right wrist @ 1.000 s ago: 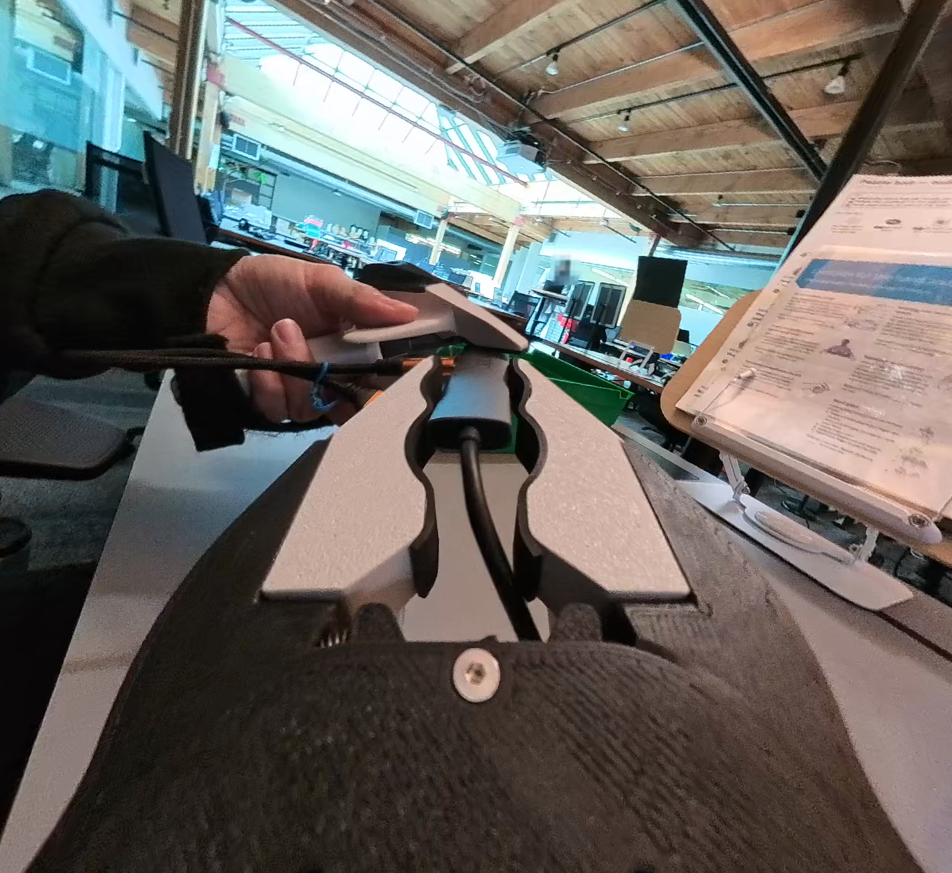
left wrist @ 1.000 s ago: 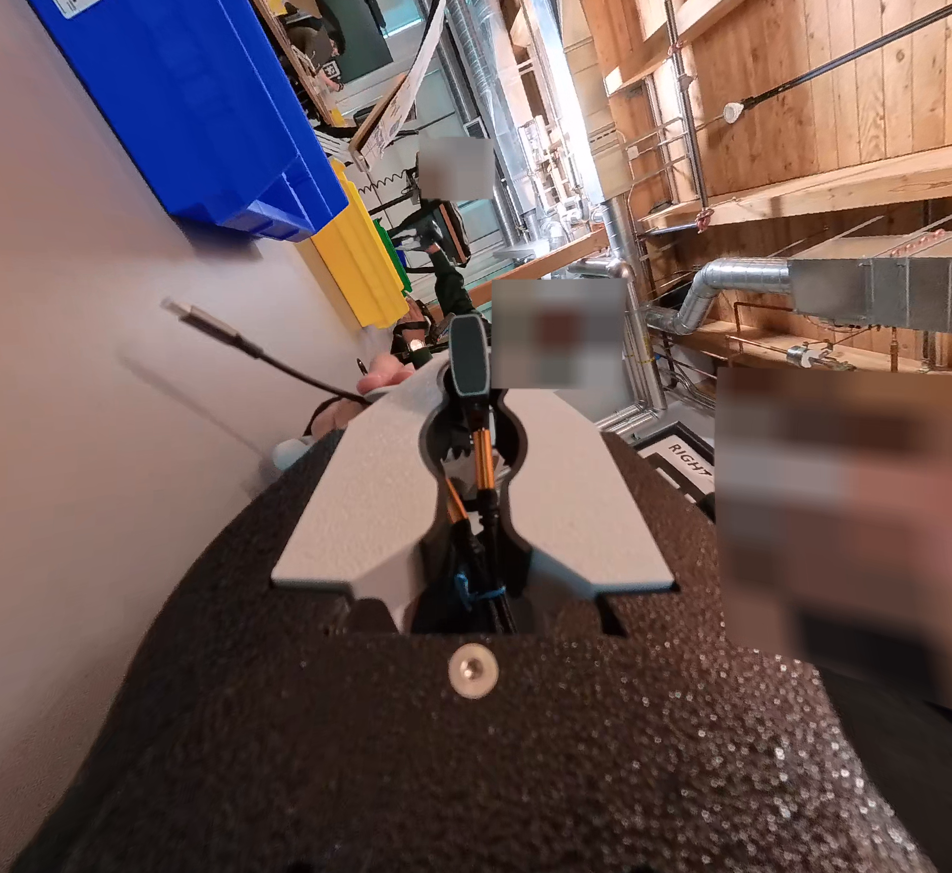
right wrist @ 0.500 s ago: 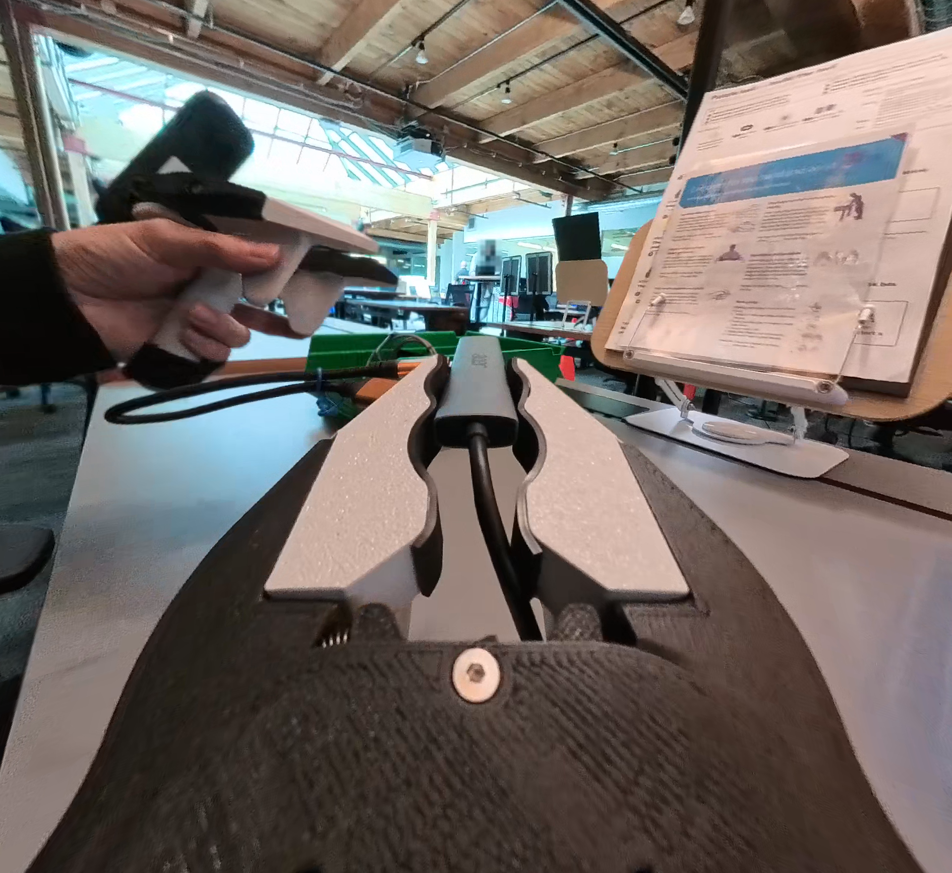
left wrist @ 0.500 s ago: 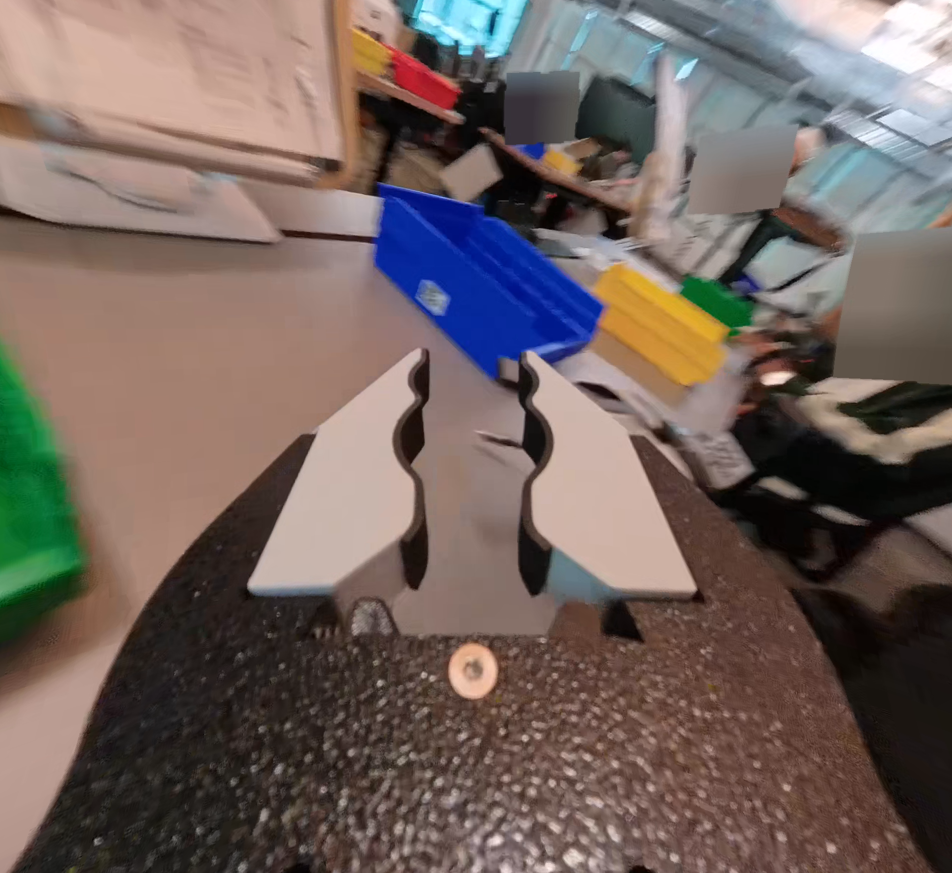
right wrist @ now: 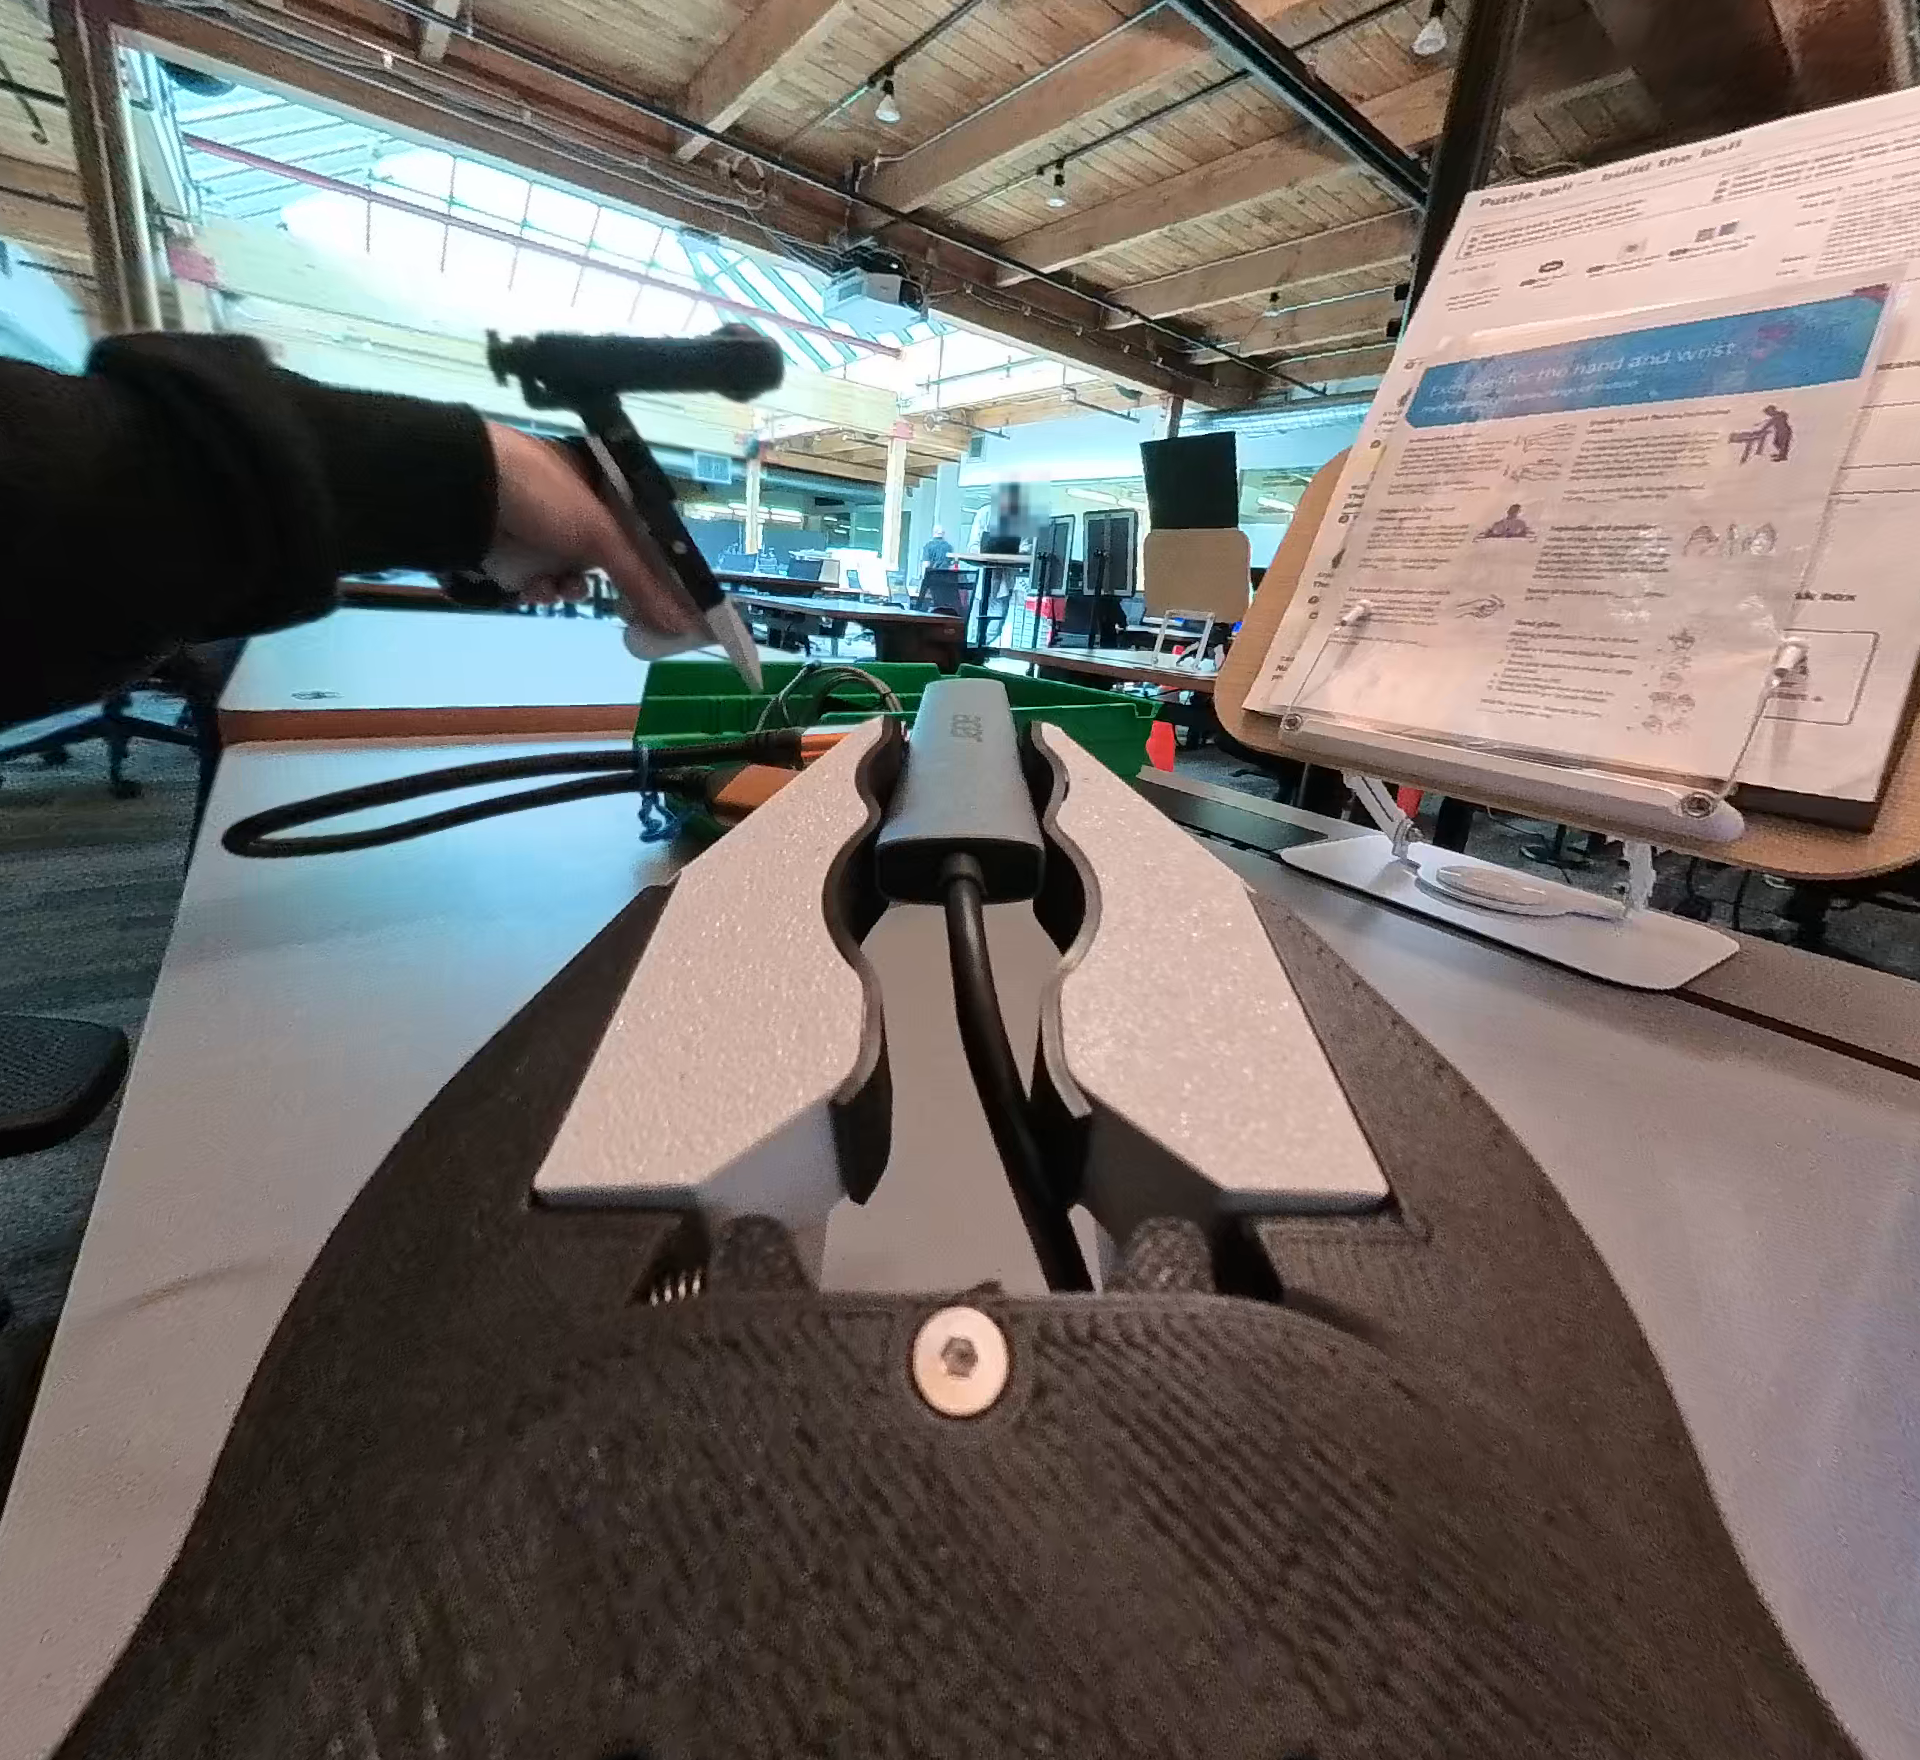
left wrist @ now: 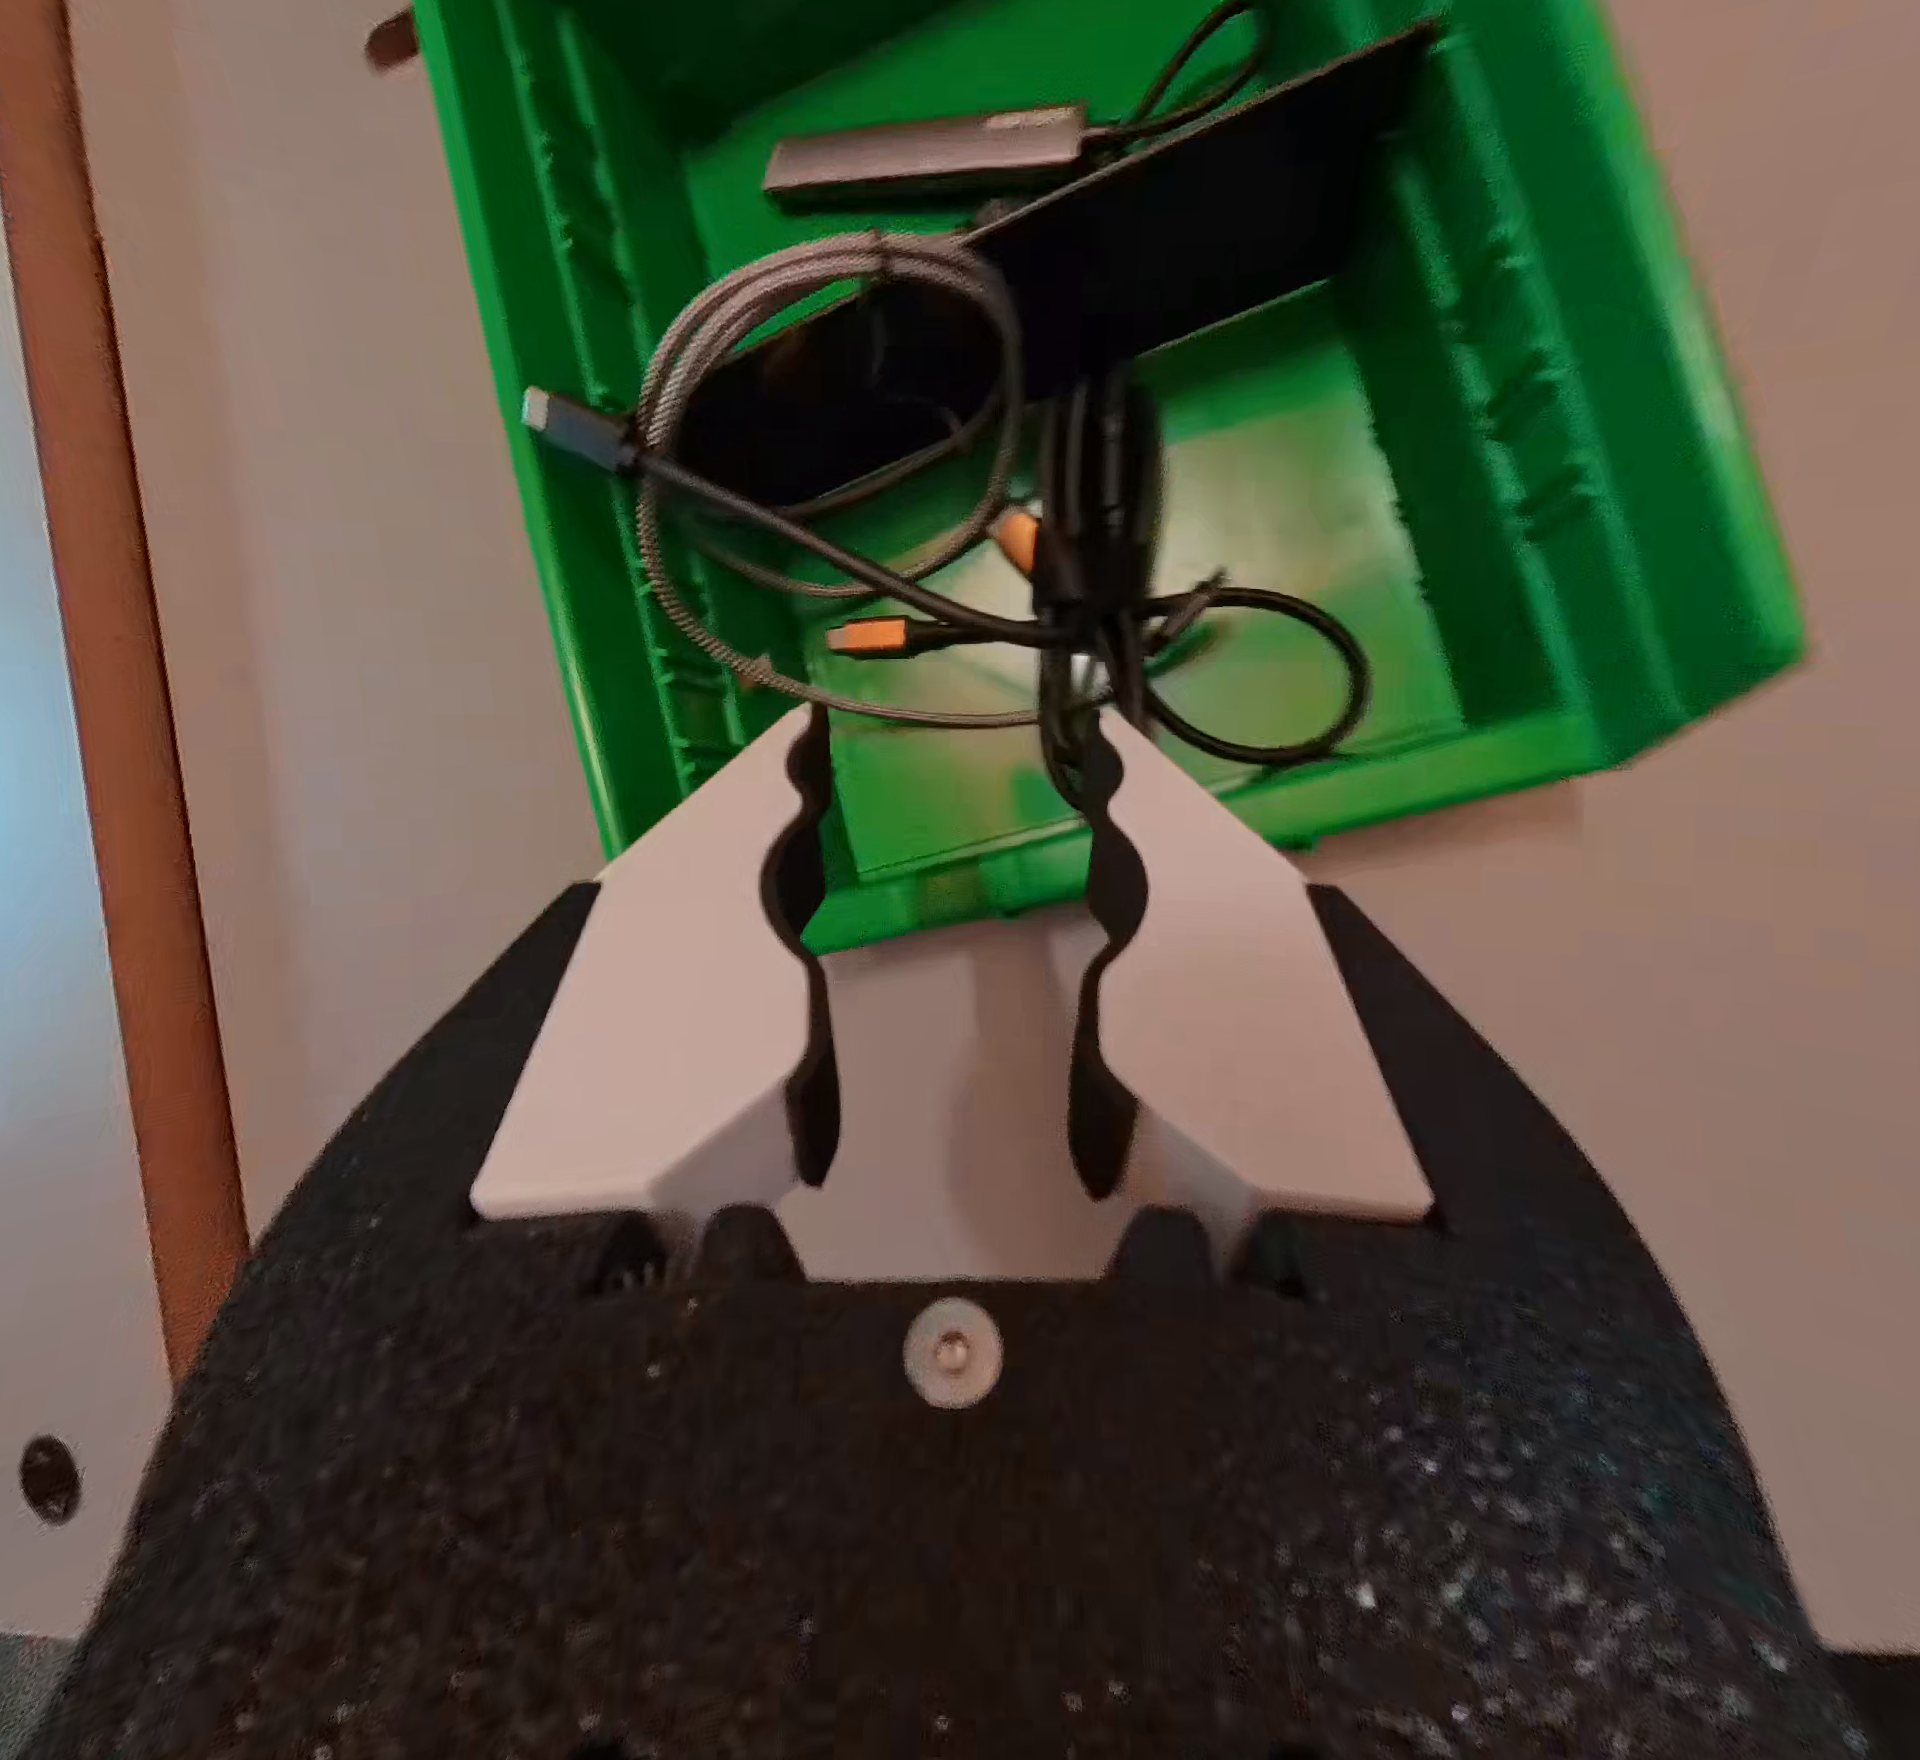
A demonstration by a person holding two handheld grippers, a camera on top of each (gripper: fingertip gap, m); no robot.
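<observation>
Left tongs (left wrist: pixel 954 744) spread above green bin (left wrist: pixel 1621 505), cable tangle (left wrist: pixel 1049 588) just ahead; right tongs (right wrist: pixel 961 734) pinched grey adapter (right wrist: pixel 961 775), cord trailing behind.

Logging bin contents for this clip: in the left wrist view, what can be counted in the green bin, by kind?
Grey slim hub-like devices: 1
Black flat dividers: 1
Grey braided cable coils: 1
Orange-tipped plugs: 2
Total: 5, all inside the green bin; the tangled black cables cannot be separated for counting.
</observation>
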